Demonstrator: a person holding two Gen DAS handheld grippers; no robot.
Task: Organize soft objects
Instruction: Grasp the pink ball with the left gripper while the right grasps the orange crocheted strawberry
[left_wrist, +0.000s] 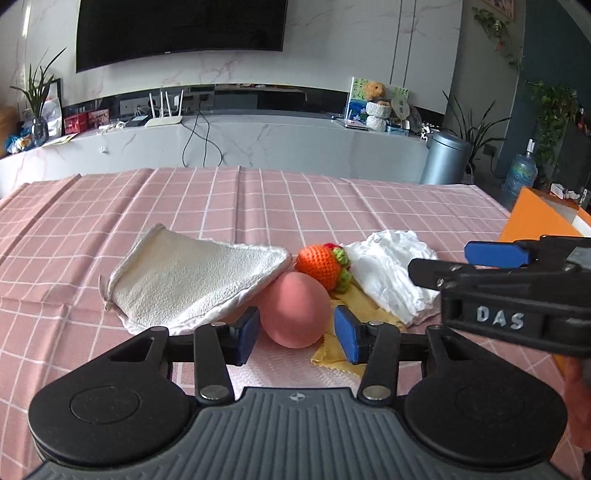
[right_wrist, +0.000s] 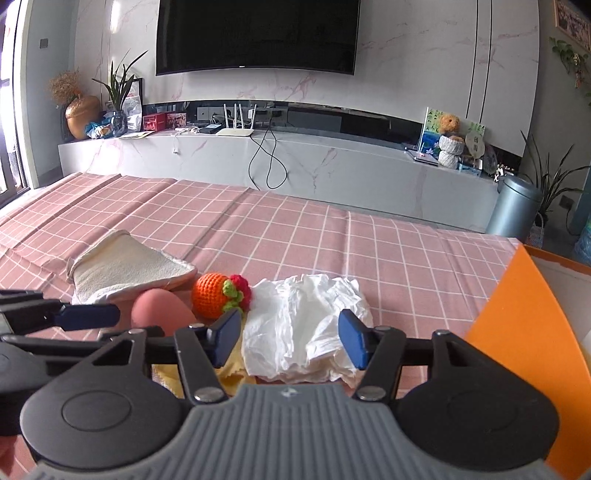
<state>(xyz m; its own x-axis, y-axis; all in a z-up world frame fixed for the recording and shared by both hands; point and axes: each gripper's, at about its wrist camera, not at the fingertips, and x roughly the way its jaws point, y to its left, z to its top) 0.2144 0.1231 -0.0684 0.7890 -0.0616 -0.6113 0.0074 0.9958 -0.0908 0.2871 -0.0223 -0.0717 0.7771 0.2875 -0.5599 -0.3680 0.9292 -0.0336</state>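
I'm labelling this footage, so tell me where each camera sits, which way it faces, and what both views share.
Left wrist: on the left gripper, facing forward across the checked table; open fingers flank the pink ball; the right gripper enters at right.
Right wrist: on the right gripper, open over the white tissue; the left gripper enters at left.
Shared: ball, crocheted orange toy, towel, orange box.

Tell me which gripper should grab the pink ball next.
Left. The left gripper is open with the pink ball between its fingers; the right gripper faces the white crumpled cloth.
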